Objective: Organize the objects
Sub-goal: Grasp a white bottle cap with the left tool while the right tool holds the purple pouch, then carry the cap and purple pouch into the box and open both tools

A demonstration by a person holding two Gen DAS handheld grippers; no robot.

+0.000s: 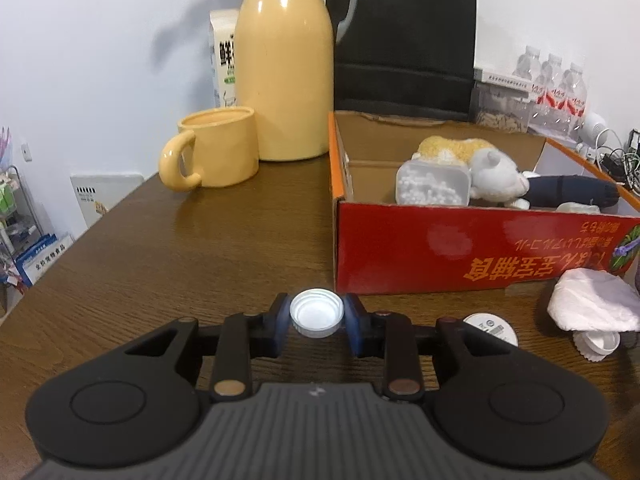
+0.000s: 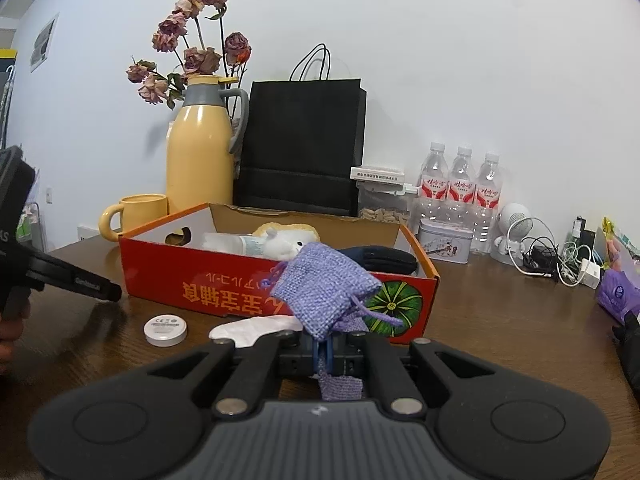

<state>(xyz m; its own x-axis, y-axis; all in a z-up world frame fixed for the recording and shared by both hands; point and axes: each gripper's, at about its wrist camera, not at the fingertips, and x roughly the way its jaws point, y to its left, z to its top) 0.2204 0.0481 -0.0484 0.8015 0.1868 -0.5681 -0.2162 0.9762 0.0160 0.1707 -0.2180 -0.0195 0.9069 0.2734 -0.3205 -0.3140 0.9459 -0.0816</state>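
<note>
My left gripper (image 1: 317, 318) is low over the brown table (image 1: 160, 264), its blue pads pressed on both sides of a white bottle cap (image 1: 316, 312) that lies open side up. Just beyond stands the red cardboard box (image 1: 460, 256), which holds a plush toy (image 1: 492, 172), a clear tub of white beads (image 1: 434, 188) and a dark item. My right gripper (image 2: 325, 354) is shut on a purple woven pouch (image 2: 324, 288), held up in front of the box (image 2: 200, 276). A white round disc (image 2: 165, 330) and a white cloth (image 2: 252, 330) lie on the table before the box.
A yellow thermos (image 1: 284, 76) and a yellow mug (image 1: 216, 152) stand left of the box, with a black paper bag (image 1: 404, 36) behind it. Water bottles (image 2: 460, 184), a tin (image 2: 444, 240) and tangled cables (image 2: 560, 260) line the back right. A ribbed white cap (image 1: 598, 344) lies under the cloth (image 1: 596, 304).
</note>
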